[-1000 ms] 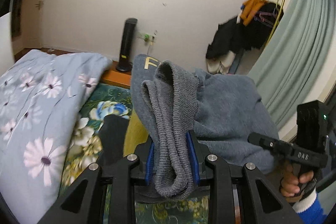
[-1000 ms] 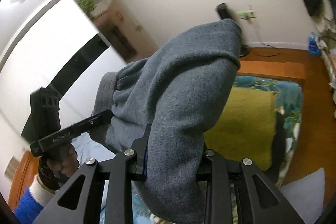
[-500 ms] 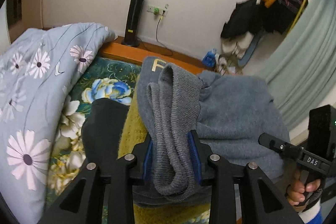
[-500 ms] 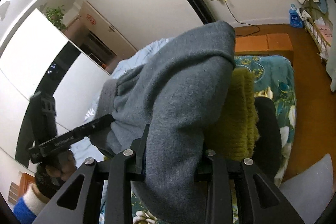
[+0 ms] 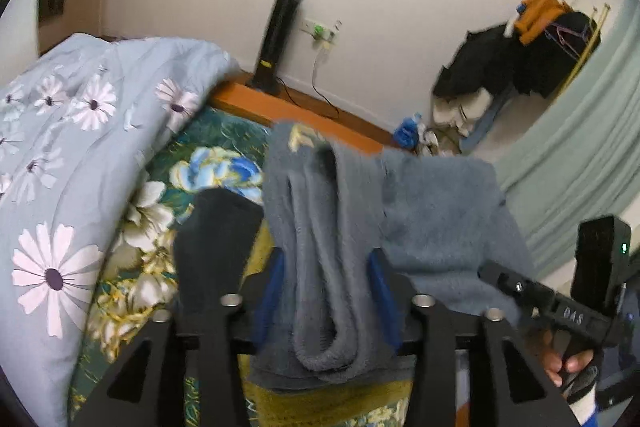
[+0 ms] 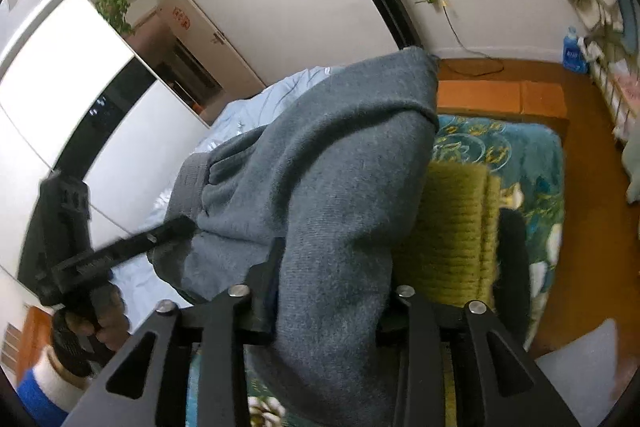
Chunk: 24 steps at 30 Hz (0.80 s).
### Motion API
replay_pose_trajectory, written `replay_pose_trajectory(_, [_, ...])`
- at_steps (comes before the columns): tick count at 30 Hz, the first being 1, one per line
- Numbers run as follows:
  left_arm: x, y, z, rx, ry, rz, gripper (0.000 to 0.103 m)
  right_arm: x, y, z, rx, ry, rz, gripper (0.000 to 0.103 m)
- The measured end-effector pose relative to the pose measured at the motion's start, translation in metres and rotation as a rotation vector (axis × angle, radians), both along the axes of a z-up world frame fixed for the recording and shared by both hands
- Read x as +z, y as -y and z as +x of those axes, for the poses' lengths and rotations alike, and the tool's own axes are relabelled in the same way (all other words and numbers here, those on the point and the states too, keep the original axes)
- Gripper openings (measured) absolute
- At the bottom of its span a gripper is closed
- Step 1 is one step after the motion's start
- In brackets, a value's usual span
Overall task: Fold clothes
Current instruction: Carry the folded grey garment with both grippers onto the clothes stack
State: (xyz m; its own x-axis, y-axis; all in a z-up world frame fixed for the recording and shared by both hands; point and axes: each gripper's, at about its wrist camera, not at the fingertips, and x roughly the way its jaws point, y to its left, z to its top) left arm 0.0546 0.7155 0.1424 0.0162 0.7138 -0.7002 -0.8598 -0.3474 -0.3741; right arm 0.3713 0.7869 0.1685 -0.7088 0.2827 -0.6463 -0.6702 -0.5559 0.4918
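— What did the room look like?

— A bedroom with a white wall [image 5: 400, 7], a black tower unit [image 5: 276, 39] standing against it on the orange wood floor [image 6: 500, 95], and a bed under a teal floral bedspread [image 5: 216, 163] with a pale blue daisy-print duvet [image 5: 68, 155] heaped on one side.

— And the garment?

— A grey knitted sweater [image 5: 432, 215] was held up off the bed between the two tools. The left tongs [image 5: 326, 291] were clamped on a bunched, ribbed edge of it, blue pads pressed to either side. The right tongs [image 6: 332, 291] were closed on a thick fold of the same sweater (the cloth draped right over the fingers).

— Anything under it?

— An olive-yellow knit [image 6: 456, 227] lay on the bedspread just below, with a black garment [image 5: 212, 243] beside it. Dark clothes [image 5: 516, 63] hung in the far corner by a green curtain [image 5: 580, 147].
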Motion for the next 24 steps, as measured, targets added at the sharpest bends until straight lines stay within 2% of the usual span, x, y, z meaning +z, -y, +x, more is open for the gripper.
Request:
replay_pose_trajectory(2, [0.013, 0.007, -0.002, 0.022, -0.032, 0.036, 0.059, 0.004, 0.001, 0.003, 0.003, 0.033, 0.017, 0.041])
replay_pose_trajectory(5, [0.032, 0.017, 0.002, 0.036, -0.082, 0.079, 0.059, 0.008, 0.004, 0.004, 0.009, 0.073, 0.050, 0.045])
replay_pose_trajectory(9, [0.041, 0.017, 0.024, -0.015, -0.205, 0.069, 0.059, 0.014, 0.000, 0.008, -0.006, 0.087, 0.057, 0.050])
replay_pose_trajectory(12, [0.037, 0.012, 0.043, -0.074, -0.238, 0.069, 0.059, 0.027, -0.006, 0.017, -0.082, 0.075, 0.088, 0.054])
replay_pose_trajectory(15, [0.023, 0.003, 0.052, -0.100, -0.229, 0.056, 0.059, 0.044, 0.002, 0.021, -0.141, 0.048, 0.165, 0.054])
replay_pose_trajectory(19, [0.005, -0.007, 0.055, -0.106, -0.219, 0.032, 0.059, 0.049, 0.030, 0.005, -0.024, 0.031, 0.272, 0.054])
replay_pose_trajectory(22, [-0.007, -0.013, 0.052, -0.093, -0.205, 0.003, 0.059, 0.030, 0.026, -0.018, 0.005, 0.089, 0.263, 0.054])
replay_pose_trajectory(24, [-0.015, -0.018, 0.050, -0.086, -0.197, -0.017, 0.059, 0.019, 0.017, -0.022, -0.019, 0.112, 0.238, 0.054])
